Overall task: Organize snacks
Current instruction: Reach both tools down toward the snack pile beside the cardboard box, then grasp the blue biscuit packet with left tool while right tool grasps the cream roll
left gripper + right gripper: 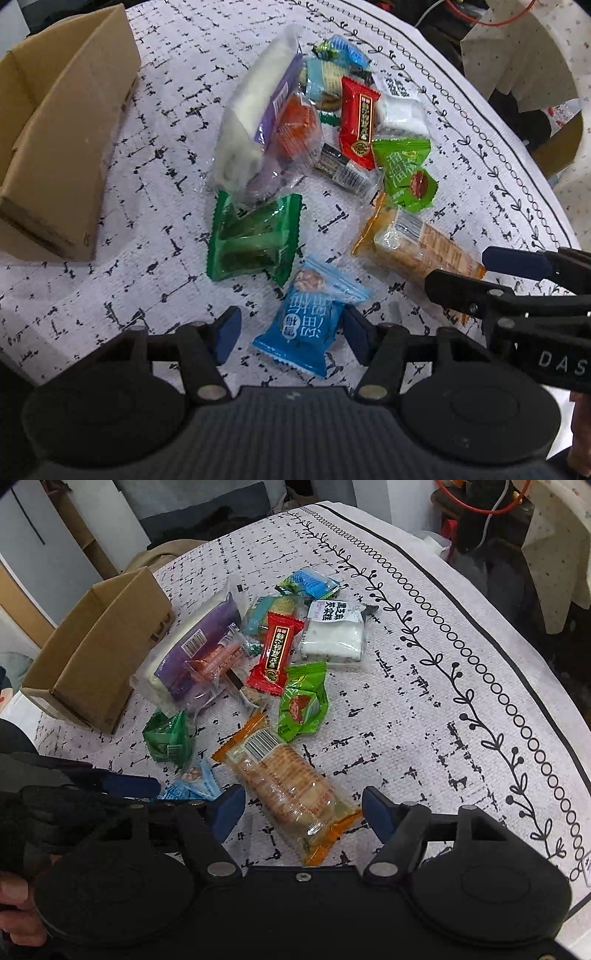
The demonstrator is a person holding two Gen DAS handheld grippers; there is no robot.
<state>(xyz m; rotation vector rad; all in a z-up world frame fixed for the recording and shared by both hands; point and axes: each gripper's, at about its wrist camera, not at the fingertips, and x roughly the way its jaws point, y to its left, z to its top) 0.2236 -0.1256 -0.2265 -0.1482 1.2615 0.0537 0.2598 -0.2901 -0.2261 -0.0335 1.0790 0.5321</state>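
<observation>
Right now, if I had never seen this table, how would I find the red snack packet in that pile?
Start at the open brown cardboard box on the white patterned tablecloth, then look to the heap of wrapped snacks beside it. The small red foil packet lies near the heap's middle, between a purple-and-white bag and a white cake square. It alone is solid red with a gold-lettered strip.

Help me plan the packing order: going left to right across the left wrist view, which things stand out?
cardboard box → dark green packet → blue packet → red packet → light green packet → orange-edged cracker pack → right gripper
</observation>
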